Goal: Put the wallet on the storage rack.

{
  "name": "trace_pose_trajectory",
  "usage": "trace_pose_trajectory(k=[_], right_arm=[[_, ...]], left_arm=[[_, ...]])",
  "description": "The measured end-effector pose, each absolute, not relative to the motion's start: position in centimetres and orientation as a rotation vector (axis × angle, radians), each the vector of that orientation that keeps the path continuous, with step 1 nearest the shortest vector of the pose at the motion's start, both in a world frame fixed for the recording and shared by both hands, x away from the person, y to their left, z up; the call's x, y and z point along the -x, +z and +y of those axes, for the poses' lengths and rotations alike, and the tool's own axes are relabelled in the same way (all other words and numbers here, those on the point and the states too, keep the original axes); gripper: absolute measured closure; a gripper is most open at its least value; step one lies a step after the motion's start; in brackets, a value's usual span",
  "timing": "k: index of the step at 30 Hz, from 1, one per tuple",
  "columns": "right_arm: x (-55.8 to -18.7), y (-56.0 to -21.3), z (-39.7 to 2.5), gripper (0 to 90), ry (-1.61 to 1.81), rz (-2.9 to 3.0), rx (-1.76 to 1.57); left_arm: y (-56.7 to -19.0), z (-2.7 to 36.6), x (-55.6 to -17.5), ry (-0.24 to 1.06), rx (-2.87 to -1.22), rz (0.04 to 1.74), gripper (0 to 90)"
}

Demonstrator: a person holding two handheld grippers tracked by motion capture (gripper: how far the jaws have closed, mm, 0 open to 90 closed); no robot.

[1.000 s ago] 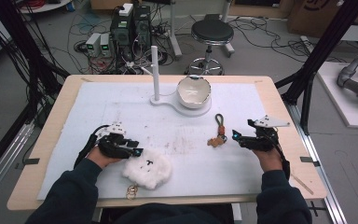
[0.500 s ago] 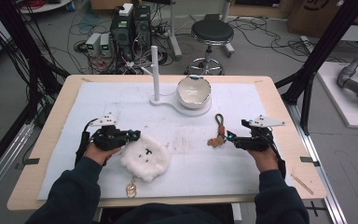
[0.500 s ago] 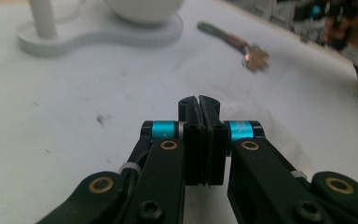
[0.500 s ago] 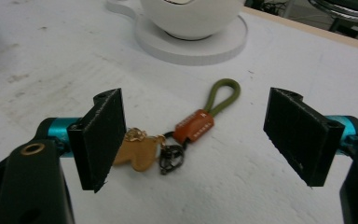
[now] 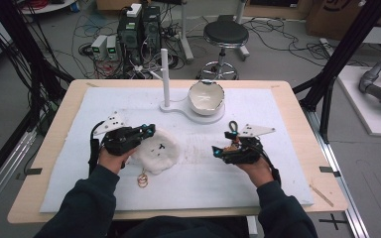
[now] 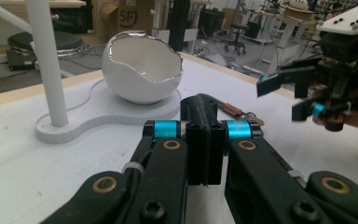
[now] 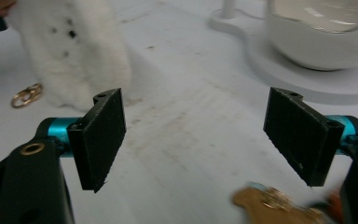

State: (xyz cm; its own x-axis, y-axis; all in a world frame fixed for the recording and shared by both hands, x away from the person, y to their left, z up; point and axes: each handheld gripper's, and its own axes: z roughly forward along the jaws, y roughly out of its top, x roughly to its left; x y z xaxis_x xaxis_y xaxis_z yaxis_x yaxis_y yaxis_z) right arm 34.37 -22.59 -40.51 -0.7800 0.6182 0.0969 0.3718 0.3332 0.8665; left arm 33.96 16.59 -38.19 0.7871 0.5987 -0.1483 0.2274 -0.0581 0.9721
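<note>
White fluffy plush toy with a gold key ring (image 5: 156, 151) lies on the white table mat (image 5: 278, 119), touching your left gripper (image 5: 149, 131) at its tip; that gripper's jaws are pressed together with nothing between them. Your right gripper (image 5: 216, 151) has its jaws spread wide, empty, just above the mat. Small brown keychain charm with a dark loop (image 5: 234, 135) lies right beside it, under the jaws. White eggshell-shaped ceramic bowl on its stand (image 5: 206, 97) sits ahead of both grippers.
</note>
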Motion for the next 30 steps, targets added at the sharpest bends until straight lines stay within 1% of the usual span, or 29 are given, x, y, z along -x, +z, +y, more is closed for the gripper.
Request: trace_pose_trajectory(k=[5, 7, 8, 9, 14, 15, 16, 17, 18, 19, 20, 21, 24, 25, 26, 27, 29, 30], right_arm=[[-34.6, -41.8, -18.4, 21.5, 1.417, 2.486, -0.803], [-34.8, -42.0, -18.0, 21.6, 1.421, 2.500, -0.796], [-35.0, -42.2, -17.5, 23.0, 1.423, 2.510, -0.790], [-35.3, -42.5, -16.8, 26.5, 1.440, 2.517, -0.787], [-36.1, -43.3, -15.6, 27.4, 1.457, 2.532, -0.794], [-36.6, -43.7, -15.0, 31.6, 1.458, 2.548, -0.805], [-36.6, -43.7, -15.0, 31.6, 1.458, 2.548, -0.805], [-36.8, -43.9, -14.5, 42.8, 1.473, 2.556, -0.782], [-36.8, -43.9, -14.5, 42.8, 1.473, 2.556, -0.782], [-36.7, -43.8, -14.2, 65.8, 1.473, 2.574, -0.727], [-36.6, -43.7, -14.1, 70.1, 1.451, 2.566, -0.702], [-36.5, -43.5, -14.2, 72.4, 1.441, 2.569, -0.678], [-36.5, -43.2, -14.6, 74.5, 1.445, 2.569, -0.662], [-36.4, -42.7, -15.0, 75.5, 1.468, 2.551, -0.650], [-36.4, -42.7, -15.0, 75.5, 1.468, 2.551, -0.650], [-36.3, -42.0, -15.2, 76.3, 1.464, 2.544, -0.618], [-36.2, -41.3, -15.4, 76.8, 1.471, 2.537, -0.584], [-36.2, -41.3, -15.4, 76.8, 1.471, 2.537, -0.584]], left_arm=[[-37.6, 16.0, -33.6, 0.337, -1.629, 0.626, 90.0], [-37.5, 15.7, -33.5, 0.331, -1.622, 0.608, 90.0], [-37.5, 15.6, -33.4, 0.325, -1.619, 0.600, 90.0], [-37.5, 15.3, -33.3, 0.313, -1.617, 0.588, 90.0], [-37.4, 14.7, -33.0, 0.273, -1.618, 0.545, 90.0], [-37.4, 14.5, -33.0, 0.264, -1.618, 0.535, 90.0], [-37.5, 14.4, -32.9, 0.265, -1.622, 0.530, 90.0], [-37.5, 14.4, -32.9, 0.259, -1.628, 0.527, 90.0], [-37.6, 14.3, -32.9, 0.257, -1.631, 0.530, 90.0], [-37.7, 14.3, -33.0, 0.264, -1.635, 0.534, 90.0], [-37.7, 14.4, -33.0, 0.273, -1.639, 0.542, 89.9], [-37.7, 14.6, -33.0, 0.289, -1.650, 0.552, 89.8], [-37.6, 15.5, -33.4, 0.357, -1.729, 0.607, 89.2], [-37.5, 15.8, -33.6, 0.372, -1.754, 0.630, 72.6], [-37.6, 16.0, -33.8, 0.388, -1.779, 0.654, 72.6], [-37.7, 16.3, -34.0, 0.431, -1.815, 0.660, 57.6], [-37.7, 16.4, -34.1, 0.452, -1.820, 0.660, 44.5], [-37.8, 16.4, -34.2, 0.456, -1.826, 0.652, 44.5]])
